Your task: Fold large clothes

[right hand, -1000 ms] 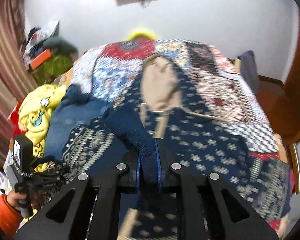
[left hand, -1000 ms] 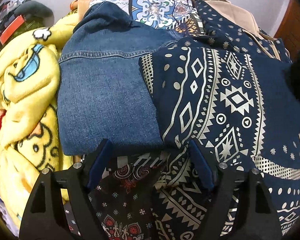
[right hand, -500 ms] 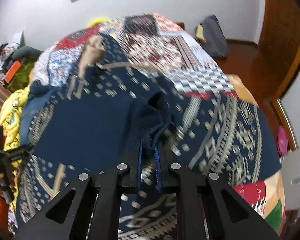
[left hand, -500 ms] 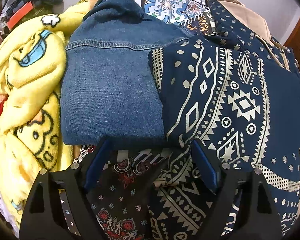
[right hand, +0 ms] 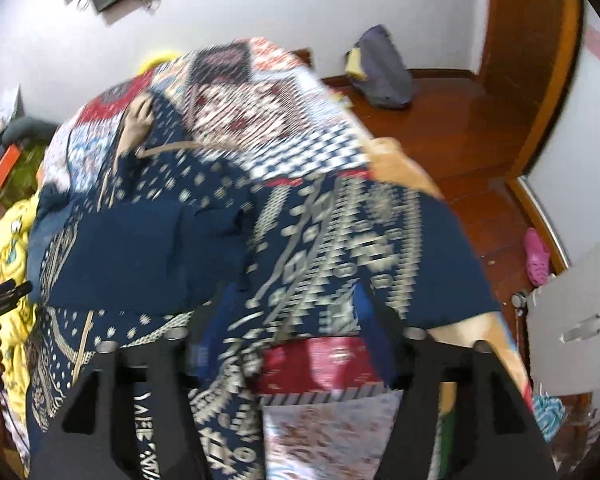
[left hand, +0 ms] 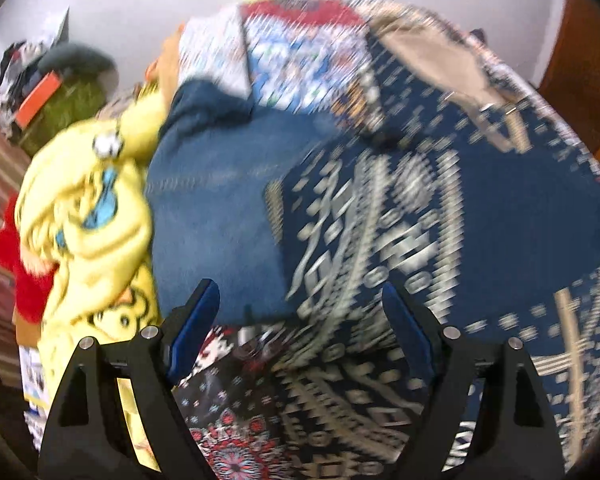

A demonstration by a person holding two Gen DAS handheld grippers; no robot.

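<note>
Both fisheye views were evenly and softly lit, bright enough for vivid colour, with no hard shadows. Motion blur smeared the navy garment with cream geometric print into streaks in the left view, and likewise in the right view. The black gripper fingers stayed sharper in the left view. The polished wooden floor carried a pale sheen. Dark vignetting rounded every corner, and straight lines bowed near the edges.

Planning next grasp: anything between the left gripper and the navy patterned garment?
Nothing visible. The left gripper is open, and the navy patterned garment lies directly ahead on the bedspread. The folded denim sits left of it, off the path.
</note>
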